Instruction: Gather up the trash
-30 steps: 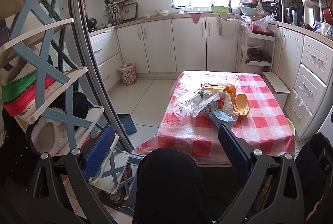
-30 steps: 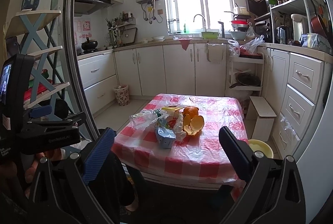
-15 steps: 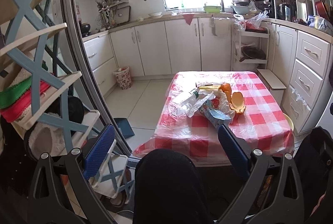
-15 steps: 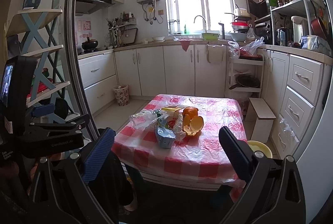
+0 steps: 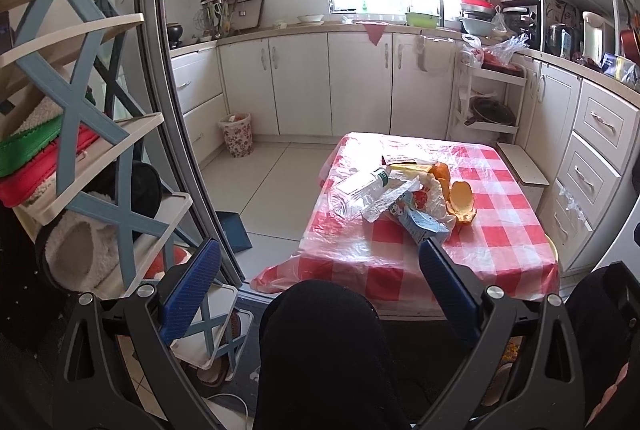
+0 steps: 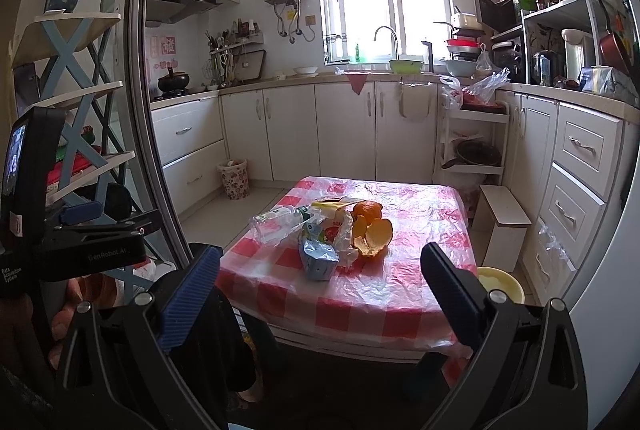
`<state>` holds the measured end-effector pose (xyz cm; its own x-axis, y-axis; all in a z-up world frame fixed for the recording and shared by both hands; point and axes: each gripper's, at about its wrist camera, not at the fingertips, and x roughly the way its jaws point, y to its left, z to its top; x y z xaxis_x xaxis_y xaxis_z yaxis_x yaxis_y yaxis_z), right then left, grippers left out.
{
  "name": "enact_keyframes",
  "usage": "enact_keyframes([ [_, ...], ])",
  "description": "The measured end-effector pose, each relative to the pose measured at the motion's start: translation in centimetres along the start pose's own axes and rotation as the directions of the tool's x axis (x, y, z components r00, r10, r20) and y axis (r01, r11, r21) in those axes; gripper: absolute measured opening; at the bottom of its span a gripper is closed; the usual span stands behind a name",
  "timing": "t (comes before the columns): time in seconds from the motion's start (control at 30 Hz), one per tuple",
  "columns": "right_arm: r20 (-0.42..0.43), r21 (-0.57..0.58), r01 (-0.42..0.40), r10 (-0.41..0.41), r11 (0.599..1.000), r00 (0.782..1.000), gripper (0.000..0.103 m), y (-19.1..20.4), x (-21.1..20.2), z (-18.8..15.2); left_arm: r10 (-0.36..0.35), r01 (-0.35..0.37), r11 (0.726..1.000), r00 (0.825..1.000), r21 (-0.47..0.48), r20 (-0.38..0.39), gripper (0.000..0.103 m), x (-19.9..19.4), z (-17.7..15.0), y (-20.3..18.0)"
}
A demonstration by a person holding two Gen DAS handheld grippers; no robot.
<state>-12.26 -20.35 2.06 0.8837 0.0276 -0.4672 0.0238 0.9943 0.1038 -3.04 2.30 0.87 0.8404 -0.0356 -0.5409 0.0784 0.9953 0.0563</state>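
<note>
A heap of trash lies on the low table with the red checked cloth (image 5: 500, 242) (image 6: 400, 294): a crushed clear plastic bottle (image 5: 360, 188) (image 6: 280, 224), a blue carton (image 5: 420, 224) (image 6: 318, 258), a printed plastic wrapper (image 6: 336, 230), orange peel (image 5: 462, 200) (image 6: 374, 236) and a yellow box (image 5: 408, 170). My left gripper (image 5: 316, 282) is open and empty, short of the table's near edge. My right gripper (image 6: 320, 282) is open and empty, also short of the table. A flowered waste bin (image 5: 237, 134) (image 6: 234, 178) stands by the far left cabinets.
A shoe rack (image 5: 80, 134) and sliding door frame (image 5: 172, 110) stand close on the left. White cabinets line the back and right. A small step stool (image 6: 504, 226) and a yellow basin (image 6: 502, 286) sit right of the table. A dustpan (image 5: 234, 230) lies on the floor.
The left gripper's view has shifted a little, tilting up and leftward so the table sits slightly lower right. The right gripper has hardly moved. Both stay open.
</note>
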Motion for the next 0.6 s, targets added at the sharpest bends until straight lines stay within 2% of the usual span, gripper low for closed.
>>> enact_keyframes([
  [0.6, -0.011, 0.024, -0.003, 0.003, 1.000, 1.000, 0.096, -0.3, 0.4, -0.2, -0.038, 0.037, 0.999, 0.999, -0.012, -0.038, 0.095, 1.3, -0.5, 0.5],
])
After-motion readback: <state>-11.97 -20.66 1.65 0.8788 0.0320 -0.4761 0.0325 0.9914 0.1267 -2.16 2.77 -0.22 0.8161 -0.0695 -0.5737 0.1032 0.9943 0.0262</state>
